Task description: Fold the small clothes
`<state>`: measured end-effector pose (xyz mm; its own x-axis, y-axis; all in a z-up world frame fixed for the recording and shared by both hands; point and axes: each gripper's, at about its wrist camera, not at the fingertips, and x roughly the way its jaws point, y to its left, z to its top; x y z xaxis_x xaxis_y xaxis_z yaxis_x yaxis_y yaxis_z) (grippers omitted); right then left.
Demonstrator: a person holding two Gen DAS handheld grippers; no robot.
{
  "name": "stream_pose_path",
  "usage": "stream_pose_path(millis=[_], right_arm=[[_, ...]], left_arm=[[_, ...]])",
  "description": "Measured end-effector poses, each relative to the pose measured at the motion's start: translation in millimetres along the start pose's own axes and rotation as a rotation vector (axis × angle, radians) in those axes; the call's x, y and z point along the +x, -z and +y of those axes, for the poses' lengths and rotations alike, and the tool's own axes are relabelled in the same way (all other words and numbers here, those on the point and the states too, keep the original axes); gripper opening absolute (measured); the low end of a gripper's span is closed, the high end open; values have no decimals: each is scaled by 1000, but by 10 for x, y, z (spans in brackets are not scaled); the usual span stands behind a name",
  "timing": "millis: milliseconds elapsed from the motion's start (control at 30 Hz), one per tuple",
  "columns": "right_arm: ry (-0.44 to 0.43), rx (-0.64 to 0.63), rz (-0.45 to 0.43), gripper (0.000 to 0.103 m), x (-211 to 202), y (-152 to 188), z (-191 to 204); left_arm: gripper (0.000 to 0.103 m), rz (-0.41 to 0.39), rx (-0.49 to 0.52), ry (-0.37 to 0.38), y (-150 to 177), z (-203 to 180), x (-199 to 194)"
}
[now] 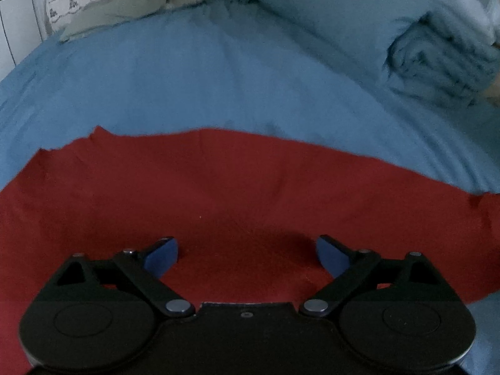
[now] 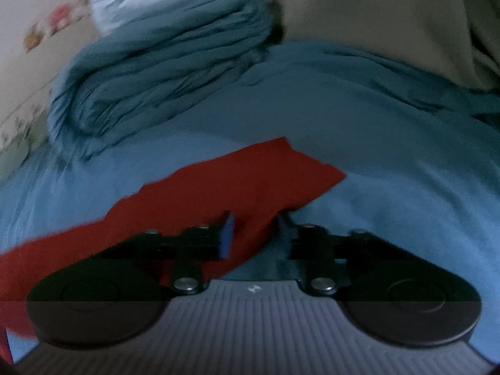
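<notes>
A red garment (image 1: 218, 187) lies spread flat on the blue bedsheet (image 1: 187, 78). My left gripper (image 1: 247, 250) hovers just over the garment's middle, its blue-padded fingers (image 1: 162, 256) wide open with nothing between them. In the right wrist view the red garment (image 2: 234, 181) runs from the left edge to a corner at centre. My right gripper (image 2: 256, 228) sits at the garment's near edge. Its jaws stand narrow with a strip of red cloth between the pads (image 2: 228, 237), and a gap still shows, so the pads do not press the cloth.
A folded blue-grey blanket (image 1: 437, 56) lies at the back right of the bed, seen also as a blanket (image 2: 172, 62) in the right wrist view. A patterned pillow (image 1: 109, 3) rests at the head. A beige wall (image 2: 375, 15) rises behind the bed.
</notes>
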<state>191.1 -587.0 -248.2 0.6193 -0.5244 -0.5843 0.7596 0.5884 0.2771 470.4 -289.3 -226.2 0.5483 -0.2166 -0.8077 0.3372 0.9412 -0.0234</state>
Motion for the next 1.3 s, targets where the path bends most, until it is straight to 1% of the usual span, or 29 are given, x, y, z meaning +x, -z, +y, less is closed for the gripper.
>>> stream_pose_path(millis=[33, 67, 200, 300, 367, 467, 533, 600, 667, 700, 733, 800, 867, 900, 933, 1000, 1033, 1100, 1133, 1200, 1233, 1300], right_arm=[[0, 19, 0, 26, 11, -19, -16], [-3, 33, -1, 23, 20, -39, -30], [-13, 17, -1, 22, 10, -125, 36], [-46, -4, -10, 21, -83, -198, 190], [-76, -25, -21, 21, -171, -263, 347], [-151, -55, -41, 21, -326, -391, 731], [-222, -80, -61, 21, -490, -478, 1086], [-309, -105, -73, 21, -658, -524, 1483], [-419, -139, -83, 21, -872, -506, 1992], [-479, -163, -83, 21, -981, -461, 2269], [-543, -192, -80, 21, -1092, -384, 2549], [-677, -259, -59, 21, -1274, -136, 3087], [-814, -320, -26, 21, -1401, 232, 3552], [-874, -359, 10, 21, -1436, 487, 3784], [-899, -407, 41, 21, -1453, 748, 3985], [-899, -516, 97, 21, -1454, 1264, 4295], [-888, -572, 137, 21, -1424, 1581, 4427], [-844, -640, 212, 21, -1349, 2067, 4579], [-826, -663, 230, 21, -1316, 2246, 4609], [-795, -686, 233, 21, -1288, 2479, 4627], [-784, -695, 229, 21, -1294, 2553, 4608], [-777, -737, 188, 24, -1355, 2656, 4627]], left_arm=[[97, 12, 0, -5, -7, -9, 49], [98, 16, 4, -15, -39, -49, 114], [103, 36, 45, -52, -76, -120, 223], [103, 55, 31, -25, -138, -12, 225], [103, 37, 25, -6, -161, 60, 132], [103, -56, 15, -11, -171, 292, -214], [103, -112, 16, -18, -164, 530, -502], [103, -149, 8, -35, -140, 834, -781], [103, -179, -6, -37, -106, 1164, -1014], [103, -197, -18, -56, -70, 1349, -1131], [103, -209, -33, -90, -15, 1583, -1257], [103, -198, -64, -126, 62, 1950, -1407], [103, -198, -138, -144, 214, 2385, -1546], [103, -200, -170, -148, 311, 2586, -1615], [103, -195, -197, -152, 421, 2783, -1671], [103, -183, -232, -154, 638, 3084, -1737], [103, -174, -240, -142, 724, 3184, -1747], [103, -142, -250, -133, 901, 3342, -1726], [103, -128, -253, -132, 963, 3385, -1715], [103, -103, -263, -118, 1063, 3475, -1677], [103, -97, -271, -106, 1107, 3459, -1653], [103, -89, -304, -59, 1162, 3485, -1592]])
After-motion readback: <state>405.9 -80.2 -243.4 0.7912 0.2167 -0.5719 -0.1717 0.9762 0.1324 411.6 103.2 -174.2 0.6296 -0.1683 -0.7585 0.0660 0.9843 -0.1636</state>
